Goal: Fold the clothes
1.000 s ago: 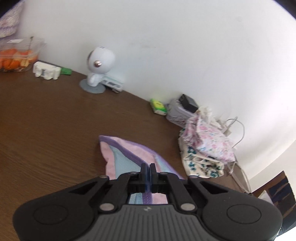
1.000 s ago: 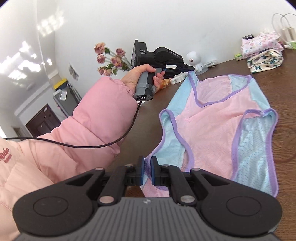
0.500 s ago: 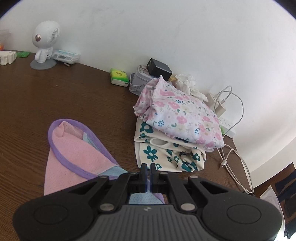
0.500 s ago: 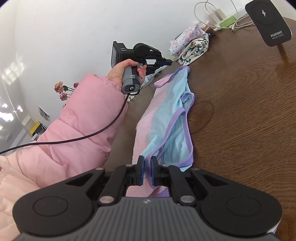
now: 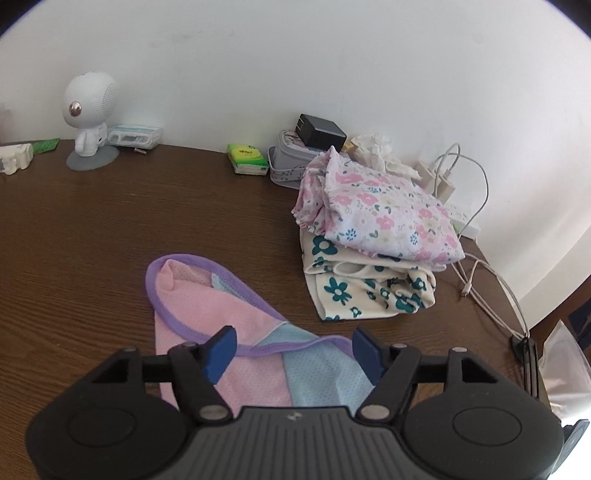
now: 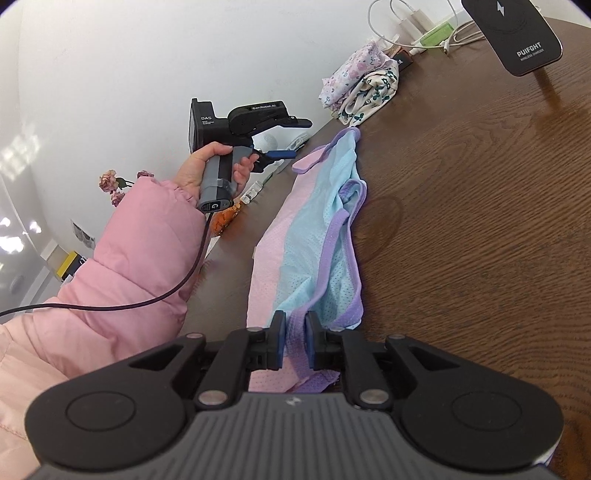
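Garment [image 5: 221, 317]: I see pink and light blue mesh, purple trim.
Folded pile [image 5: 376, 236]: pink florals over cream with teal flowers.
Desk [image 5: 110, 229]: dark brown woodgrain.

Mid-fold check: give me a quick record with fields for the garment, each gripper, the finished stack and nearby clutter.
garment: pink and blue mesh top with purple trim, folded lengthwise on the table
left gripper: jaws opening, pads clear of the fabric under them
right gripper: jaws opening, purple hem between the pads
finished stack: floral garment on a cream flowered one, beside the top
clutter: cables, wireless charger
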The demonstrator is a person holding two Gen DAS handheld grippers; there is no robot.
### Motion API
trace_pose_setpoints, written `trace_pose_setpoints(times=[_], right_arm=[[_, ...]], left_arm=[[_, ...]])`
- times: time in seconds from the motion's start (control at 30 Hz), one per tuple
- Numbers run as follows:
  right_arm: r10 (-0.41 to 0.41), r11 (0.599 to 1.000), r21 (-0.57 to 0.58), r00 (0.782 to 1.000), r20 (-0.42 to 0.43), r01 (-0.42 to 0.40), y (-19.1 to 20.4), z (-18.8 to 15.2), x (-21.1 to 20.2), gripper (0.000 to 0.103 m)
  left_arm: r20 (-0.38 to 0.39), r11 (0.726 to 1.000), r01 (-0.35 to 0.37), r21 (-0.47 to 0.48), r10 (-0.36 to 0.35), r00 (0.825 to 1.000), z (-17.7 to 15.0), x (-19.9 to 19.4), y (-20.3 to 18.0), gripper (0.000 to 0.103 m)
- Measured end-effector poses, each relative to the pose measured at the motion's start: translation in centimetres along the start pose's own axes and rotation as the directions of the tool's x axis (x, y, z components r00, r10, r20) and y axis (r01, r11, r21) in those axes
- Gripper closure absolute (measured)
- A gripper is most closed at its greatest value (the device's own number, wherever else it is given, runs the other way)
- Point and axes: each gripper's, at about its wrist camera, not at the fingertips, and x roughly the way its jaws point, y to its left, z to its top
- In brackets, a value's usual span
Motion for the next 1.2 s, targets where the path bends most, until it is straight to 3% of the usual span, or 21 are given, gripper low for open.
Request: trace_pose_setpoints(times=[0.07,0.13,0.17,0.27,0.33,0.53,0.6,0.63,0.7,0.8,0.97,1.2], right_arm=[[0.0,1.0,-0.015,1.0,-0.003,0.0,0.3,0.1,0.1,0.091],[0.002,1.0,-0.026,1.0,-0.009,-0.002,0.4,0.2,0.1,0.091],[0.003,1.0,-0.031,1.0,-0.012,-0.004,0.4,0.2,0.1,0.091],[0.001,0.999,-0.034,1.0,-0.017,-0.001,0.2,0.4,0.2,0.09],[-0.001,0.999,-0.038,1.0,-0.022,0.0,0.2,0.5,0.3,0.09],[-0.01,0.999,-0.05,0.999,-0.037,0.008,0.1,0.7,0.8,0.091],[-0.018,0.999,-0.048,0.999,-0.041,0.016,0.0,0.8,0.9,0.09],[-0.021,0.999,-0.048,0.999,-0.044,0.019,0.0,0.8,1.0,0.09],[-0.026,0.999,-0.046,0.998,-0.049,0.024,-0.1,0.9,1.1,0.09],[-0.03,0.999,-0.046,0.998,-0.056,0.028,-0.1,1.0,1.2,0.09],[-0.033,0.999,-0.042,0.998,-0.055,0.031,-0.1,1.1,1.3,0.09],[-0.01,0.998,-0.054,1.0,-0.008,0.01,0.5,1.0,0.2,0.091]], left_arm=[[-0.017,1.0,-0.009,0.006,0.009,1.0,-0.4,0.4,0.1,0.041],[-0.007,0.993,-0.051,0.107,0.052,0.999,-0.8,0.9,-0.8,0.058],[-0.001,0.983,-0.073,0.171,0.074,0.997,-1.0,1.1,-1.4,0.059],[0.016,0.915,-0.113,0.387,0.116,0.993,-1.9,1.8,-3.2,0.059],[0.016,0.87,-0.114,0.479,0.121,0.993,-2.3,2.4,-3.7,0.058],[0.041,0.763,-0.131,0.633,0.137,0.99,-2.5,4.5,-4.3,0.058],[0.033,0.743,-0.109,0.66,0.116,0.993,-2.5,4.8,-4.4,0.059],[0.03,0.737,-0.096,0.669,0.102,0.994,-2.4,5.0,-4.4,0.061],[-0.001,0.744,-0.05,0.667,0.067,0.998,-2.1,5.1,-4.2,0.08],[-0.021,0.754,-0.023,0.656,0.048,0.999,-1.8,5.2,-3.7,0.098],[-0.029,0.788,-0.007,0.615,0.032,0.999,-1.3,4.8,-2.5,0.103],[0.034,0.777,-0.057,0.627,0.045,0.998,0.0,0.0,-1.4,0.103]])
